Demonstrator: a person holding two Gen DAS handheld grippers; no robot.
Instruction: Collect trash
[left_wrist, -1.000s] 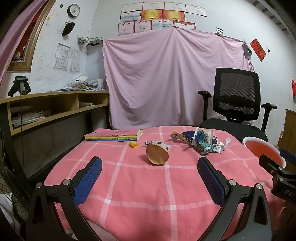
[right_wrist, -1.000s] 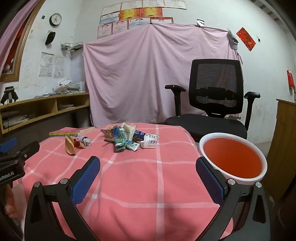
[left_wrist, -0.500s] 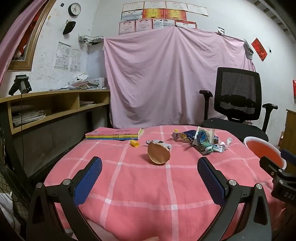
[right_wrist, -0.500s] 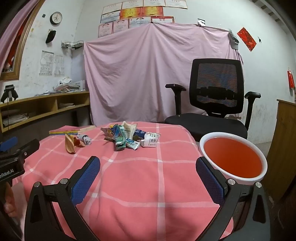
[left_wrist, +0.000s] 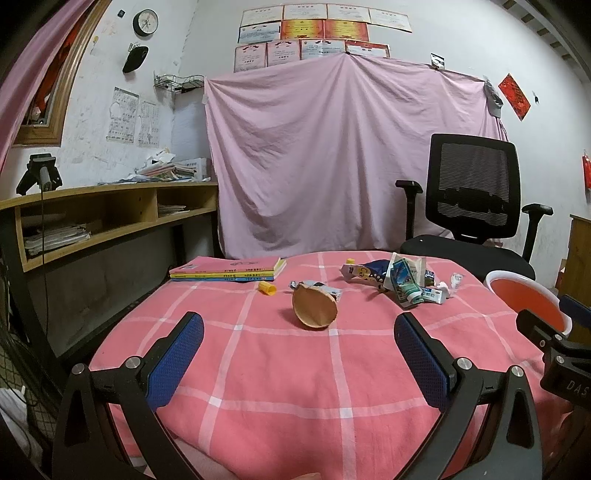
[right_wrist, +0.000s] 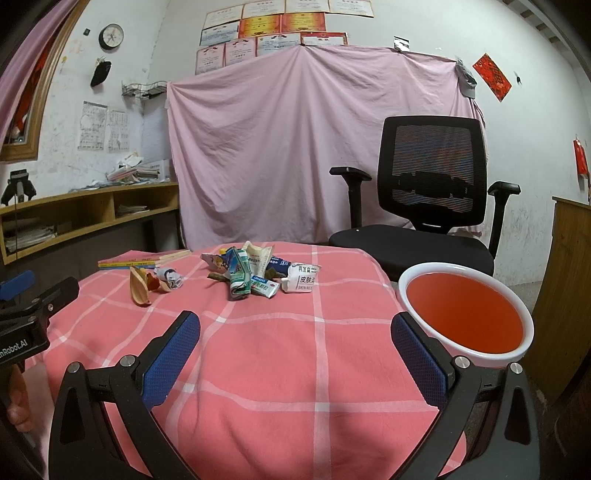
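Observation:
A crushed brown paper cup (left_wrist: 314, 308) lies mid-table on the pink checked cloth, with a small crumpled wrapper (left_wrist: 320, 286) behind it and a yellow cap (left_wrist: 267, 288) to its left. A heap of crumpled cartons, tubes and wrappers (left_wrist: 400, 282) sits at the far right of the table; in the right wrist view the heap (right_wrist: 258, 275) lies ahead and the cup (right_wrist: 139, 286) at left. A red basin with a white rim (right_wrist: 466, 316) stands off the table's right edge. My left gripper (left_wrist: 297, 349) and right gripper (right_wrist: 295, 347) are both open and hold nothing, hovering over the near part of the table.
A stack of books (left_wrist: 229, 274) rests at the table's far left corner. A black office chair (right_wrist: 428, 206) stands behind the table, before a pink hanging sheet. A wooden shelf desk (left_wrist: 107, 218) runs along the left wall, and a wooden cabinet (right_wrist: 565, 295) is at the right.
Both grippers have drifted slightly, so the table contents sit marginally higher in view. Nothing on the table has moved and both grippers remain open.

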